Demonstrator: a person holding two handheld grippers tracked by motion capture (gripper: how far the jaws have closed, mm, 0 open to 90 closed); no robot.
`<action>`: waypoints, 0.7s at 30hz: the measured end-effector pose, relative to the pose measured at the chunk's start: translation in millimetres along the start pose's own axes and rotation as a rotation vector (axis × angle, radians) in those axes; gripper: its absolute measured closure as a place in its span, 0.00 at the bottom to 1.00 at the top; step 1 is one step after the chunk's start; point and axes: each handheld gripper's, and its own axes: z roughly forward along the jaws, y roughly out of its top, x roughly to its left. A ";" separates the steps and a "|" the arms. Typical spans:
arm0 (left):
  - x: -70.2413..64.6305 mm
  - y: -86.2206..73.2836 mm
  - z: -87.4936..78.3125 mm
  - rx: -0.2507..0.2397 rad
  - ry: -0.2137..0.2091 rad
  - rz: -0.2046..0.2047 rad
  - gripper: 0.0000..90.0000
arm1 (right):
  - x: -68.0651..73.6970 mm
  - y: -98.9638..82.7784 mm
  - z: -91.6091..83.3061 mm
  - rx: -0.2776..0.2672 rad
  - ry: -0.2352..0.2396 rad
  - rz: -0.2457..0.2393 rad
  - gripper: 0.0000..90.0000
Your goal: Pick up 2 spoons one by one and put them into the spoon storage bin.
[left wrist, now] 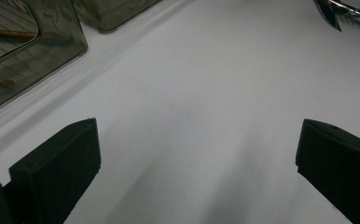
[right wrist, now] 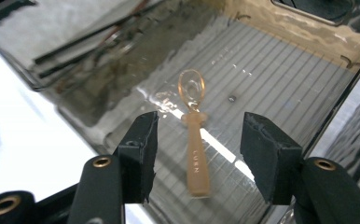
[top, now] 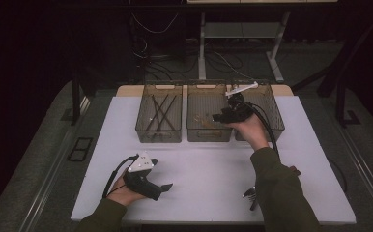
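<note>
A tan plastic spoon (right wrist: 196, 154) lies flat on the ribbed floor of the middle clear bin (top: 208, 137), bowl end pointing away from me. My right gripper (right wrist: 199, 135) hangs over that bin with its jaws apart on either side of the handle, and the pads do not touch it. In the high view the right gripper (top: 218, 117) sits at the bin's right side. My left gripper (top: 165, 188) rests on the white table (top: 204, 164) at the front left. Its jaws (left wrist: 197, 140) stand wide open over bare tabletop.
The left bin (top: 159, 137) holds several dark sticks. A third bin (top: 274, 123) stands at the right, with a white piece (top: 242, 89) across its back rim. Metal cutlery (top: 251, 194) lies by the right forearm near the front edge.
</note>
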 end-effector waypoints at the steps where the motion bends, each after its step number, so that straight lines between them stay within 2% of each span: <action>1: -0.3 -0.1 0.0 0.001 0.000 -0.004 0.00 | 0.7 -0.6 -3.9 -0.005 0.012 0.003 0.49; 5: -0.3 0.0 0.2 0.003 0.002 -0.002 0.00 | 5.2 -6.0 -21.2 -0.038 0.053 -0.020 0.47; 7: 0.8 0.2 -1.1 0.021 0.000 0.018 0.00 | 6.5 -9.8 -27.6 -0.049 0.061 -0.035 0.45; 14: 0.5 0.0 -0.8 0.020 0.002 0.012 0.00 | 10.3 -28.6 -48.2 -0.076 0.064 -0.064 0.44; 21: 0.2 -0.1 -0.9 0.021 0.003 0.012 0.00 | 11.7 -55.8 -63.1 -0.064 0.044 -0.080 0.47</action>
